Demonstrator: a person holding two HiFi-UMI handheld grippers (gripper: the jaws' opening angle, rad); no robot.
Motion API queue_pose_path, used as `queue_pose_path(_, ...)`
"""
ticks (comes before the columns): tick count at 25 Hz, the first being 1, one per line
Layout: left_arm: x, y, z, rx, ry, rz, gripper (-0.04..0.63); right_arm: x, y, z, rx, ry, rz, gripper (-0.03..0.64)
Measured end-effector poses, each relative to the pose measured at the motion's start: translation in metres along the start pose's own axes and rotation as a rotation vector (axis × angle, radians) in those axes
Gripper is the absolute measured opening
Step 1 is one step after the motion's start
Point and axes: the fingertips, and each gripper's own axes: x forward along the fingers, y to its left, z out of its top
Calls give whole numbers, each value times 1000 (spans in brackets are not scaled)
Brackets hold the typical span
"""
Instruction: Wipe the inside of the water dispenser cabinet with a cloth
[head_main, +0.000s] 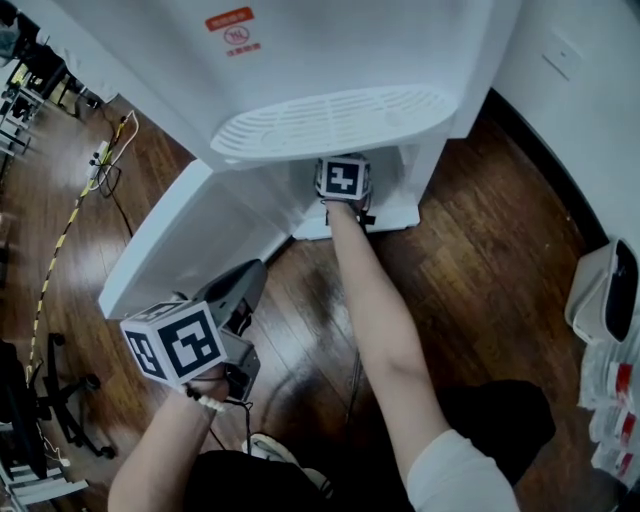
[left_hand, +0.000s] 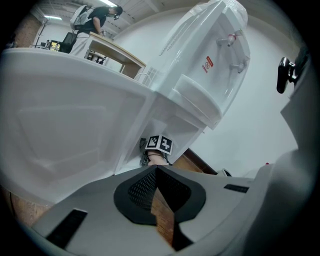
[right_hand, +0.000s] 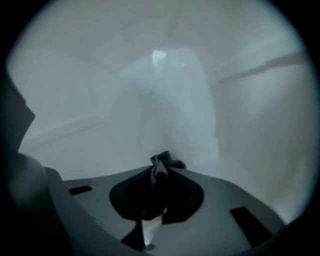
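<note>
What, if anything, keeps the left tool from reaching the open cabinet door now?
Probably nothing, so yes. The left tool, shut and empty, hangs close beside the open door, nothing seen between. The right tool with the cloth is inside the cabinet, out of the way.

Cloth (right_hand: 165, 162): dark, bunched, pinched in right gripper (right_hand: 160, 174), inside cabinet.
Water dispenser cabinet (head_main: 398, 180): white, low compartment; door (head_main: 180, 240) swung open.

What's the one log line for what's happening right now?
right gripper: shut on cloth, inside cabinet | left gripper: shut, empty, outside cabinet | cabinet door: open
</note>
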Motion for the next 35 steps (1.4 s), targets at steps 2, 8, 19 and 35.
queue_pose_path(2, -2, 2, -1, -8, -1, 4, -12, 2, 20, -6, -36, 10, 64, 43)
queue_pose_path(8, -8, 3, 1, 0, -6, 14, -12, 7, 52, -16, -91, 37, 157, 43)
queue_pose_path(19, -7, -8, 2, 12, -11, 2, -12, -3, 28, -27, -84, 45, 44, 44)
queue_pose_path(35, -4, -14, 2, -3, -27, -12, -12, -62, -88, -22, 226, -82, -321, 44)
